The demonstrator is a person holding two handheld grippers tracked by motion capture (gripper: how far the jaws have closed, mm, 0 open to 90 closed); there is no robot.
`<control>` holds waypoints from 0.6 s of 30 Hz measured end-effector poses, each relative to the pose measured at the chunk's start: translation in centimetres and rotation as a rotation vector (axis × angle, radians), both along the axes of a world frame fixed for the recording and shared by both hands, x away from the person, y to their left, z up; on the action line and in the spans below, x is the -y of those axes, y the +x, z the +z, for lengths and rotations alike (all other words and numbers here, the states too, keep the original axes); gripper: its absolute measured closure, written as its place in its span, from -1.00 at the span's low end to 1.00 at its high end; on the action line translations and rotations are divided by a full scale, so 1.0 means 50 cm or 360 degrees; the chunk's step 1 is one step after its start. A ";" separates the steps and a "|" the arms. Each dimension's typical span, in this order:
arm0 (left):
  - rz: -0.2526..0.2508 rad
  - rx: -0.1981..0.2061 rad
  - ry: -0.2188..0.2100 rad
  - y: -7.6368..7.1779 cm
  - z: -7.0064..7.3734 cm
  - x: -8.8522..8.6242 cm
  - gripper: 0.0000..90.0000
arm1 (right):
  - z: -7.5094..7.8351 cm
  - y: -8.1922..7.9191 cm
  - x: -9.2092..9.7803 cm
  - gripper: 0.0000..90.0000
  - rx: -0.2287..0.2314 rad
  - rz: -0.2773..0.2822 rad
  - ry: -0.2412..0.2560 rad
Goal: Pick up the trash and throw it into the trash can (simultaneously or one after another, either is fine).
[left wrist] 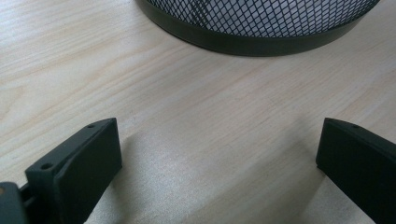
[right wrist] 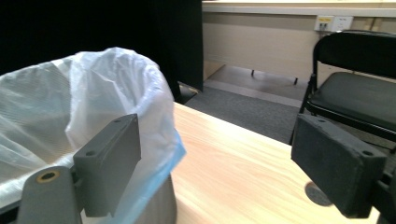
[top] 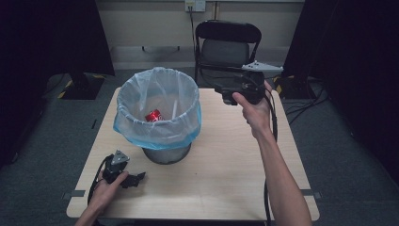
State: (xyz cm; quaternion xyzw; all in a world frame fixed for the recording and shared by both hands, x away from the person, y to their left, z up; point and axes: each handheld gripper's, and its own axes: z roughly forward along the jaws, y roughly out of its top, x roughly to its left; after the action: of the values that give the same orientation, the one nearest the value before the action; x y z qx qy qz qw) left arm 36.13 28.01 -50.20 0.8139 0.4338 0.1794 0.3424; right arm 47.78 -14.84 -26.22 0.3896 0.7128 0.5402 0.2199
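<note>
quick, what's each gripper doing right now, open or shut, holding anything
Left gripper: open, jaws wide apart, nothing between them, low over the pale wooden table.
Right gripper: open, empty, raised beside the black mesh bin lined with a translucent plastic bag.

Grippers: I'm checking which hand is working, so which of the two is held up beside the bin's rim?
The right gripper, raised beside the bin rim, jaws open. The left gripper rests low on the table.

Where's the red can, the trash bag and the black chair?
red can [top: 153,116], high view, on its side.
trash bag [top: 155,136], high view, on its blue folded-over edge.
black chair [right wrist: 355,100], right gripper view, on its seat.
</note>
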 end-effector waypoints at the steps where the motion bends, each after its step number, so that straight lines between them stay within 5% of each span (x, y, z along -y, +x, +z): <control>1: 0.0000 0.0000 -0.0001 0.000 0.000 0.000 -1.00 | -0.002 0.000 0.004 -0.66 -0.0003 -0.0010 -0.0001; 18: 0.0001 -0.0002 0.0007 0.001 0.001 0.000 -1.00 | -0.073 -0.023 0.071 -0.66 -0.0122 -0.0135 -0.0039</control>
State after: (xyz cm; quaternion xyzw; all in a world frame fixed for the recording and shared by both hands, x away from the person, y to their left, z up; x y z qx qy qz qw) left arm 36.17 27.98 -50.16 0.8147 0.4339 0.1799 0.3402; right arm 46.62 -18.40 -29.87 0.4372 0.7101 0.5061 0.2200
